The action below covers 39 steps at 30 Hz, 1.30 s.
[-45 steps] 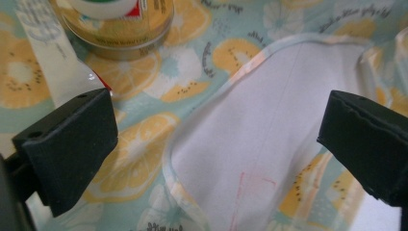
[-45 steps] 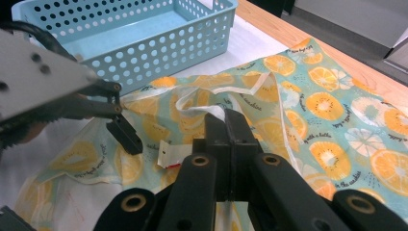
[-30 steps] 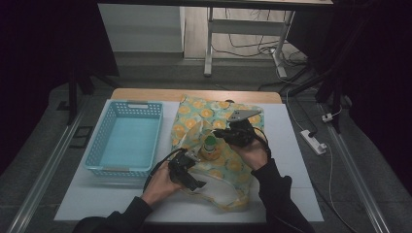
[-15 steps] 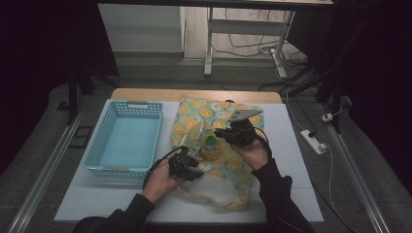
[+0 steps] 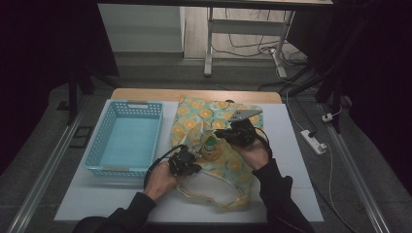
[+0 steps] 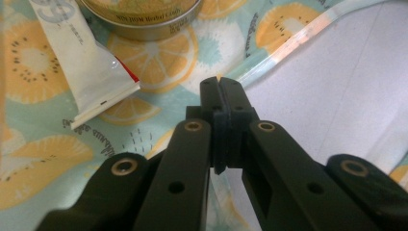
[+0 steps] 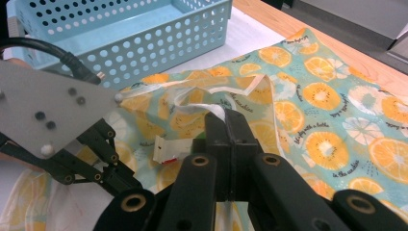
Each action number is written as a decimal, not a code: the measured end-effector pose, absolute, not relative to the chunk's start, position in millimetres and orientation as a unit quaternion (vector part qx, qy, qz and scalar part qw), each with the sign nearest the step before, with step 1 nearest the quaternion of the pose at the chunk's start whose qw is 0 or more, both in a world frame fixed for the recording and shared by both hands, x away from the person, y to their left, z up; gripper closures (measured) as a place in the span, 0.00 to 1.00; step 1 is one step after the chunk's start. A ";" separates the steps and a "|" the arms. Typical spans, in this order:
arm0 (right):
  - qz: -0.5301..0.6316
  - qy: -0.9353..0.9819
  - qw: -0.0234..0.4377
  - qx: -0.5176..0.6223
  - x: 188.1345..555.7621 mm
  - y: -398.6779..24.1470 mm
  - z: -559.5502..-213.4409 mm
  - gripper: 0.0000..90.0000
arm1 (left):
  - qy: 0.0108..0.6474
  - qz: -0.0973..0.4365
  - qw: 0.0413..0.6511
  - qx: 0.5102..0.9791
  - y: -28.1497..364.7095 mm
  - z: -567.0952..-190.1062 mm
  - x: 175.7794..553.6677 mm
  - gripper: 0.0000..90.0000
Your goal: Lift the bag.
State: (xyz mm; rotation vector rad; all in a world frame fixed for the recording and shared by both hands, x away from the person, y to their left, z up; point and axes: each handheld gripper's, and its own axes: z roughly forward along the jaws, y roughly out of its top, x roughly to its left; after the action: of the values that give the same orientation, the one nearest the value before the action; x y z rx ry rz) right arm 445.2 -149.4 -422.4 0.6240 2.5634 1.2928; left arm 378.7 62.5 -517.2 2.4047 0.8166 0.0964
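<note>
A fruit-print cloth bag [image 5: 194,114] lies on the white table [image 5: 291,145]. My left gripper [image 5: 190,164] is at the bag's near left rim; its jaws have just been closing and now stand shut [image 6: 222,89] with the striped trim [image 6: 288,45] running in between them. My right gripper [image 5: 228,136] is shut [image 7: 226,118] on the bag's white-edged rim [image 7: 211,94] and holds it up. In the mouth of the bag lie a white tube [image 6: 82,67], a round tin [image 6: 139,21] and a green-capped bottle [image 5: 210,144].
A light blue perforated basket [image 5: 127,141] stands left of the bag, holding nothing. The bag's looped handles [image 5: 218,196] trail toward the table's front edge. A power strip [image 5: 313,141] lies on the floor to the right.
The left gripper's jaws have closed on the bag's near rim. The right hand has stayed where it was, still gripping the far rim.
</note>
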 end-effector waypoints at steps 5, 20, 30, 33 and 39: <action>0.438 0.869 0.099 0.209 444.4 -148.2 -416.7 1.00 | 0.319 0.020 0.311 0.895 63.5 -508.3 378.2 1.00; 0.443 0.868 0.079 0.210 451.3 -147.4 -391.3 1.00 | 0.317 0.003 0.357 0.879 66.6 -463.4 380.1 1.00; 0.437 0.872 0.083 0.205 454.3 -142.9 -372.6 1.00 | 0.308 0.001 0.388 0.868 72.3 -413.2 396.3 1.00; 0.437 0.872 0.085 0.203 454.6 -142.8 -366.9 1.00 | 0.307 0.001 0.394 0.866 75.3 -400.8 401.2 1.00; 0.442 0.871 0.086 0.198 453.7 -143.8 -353.6 1.00 | 0.305 -0.014 0.415 0.857 84.6 -377.8 412.0 1.00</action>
State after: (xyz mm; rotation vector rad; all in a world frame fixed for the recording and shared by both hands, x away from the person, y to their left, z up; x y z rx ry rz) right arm 453.7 -143.8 -353.6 0.5889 2.5954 1.3162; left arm 412.0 84.6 -377.8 2.1529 0.7663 -0.0346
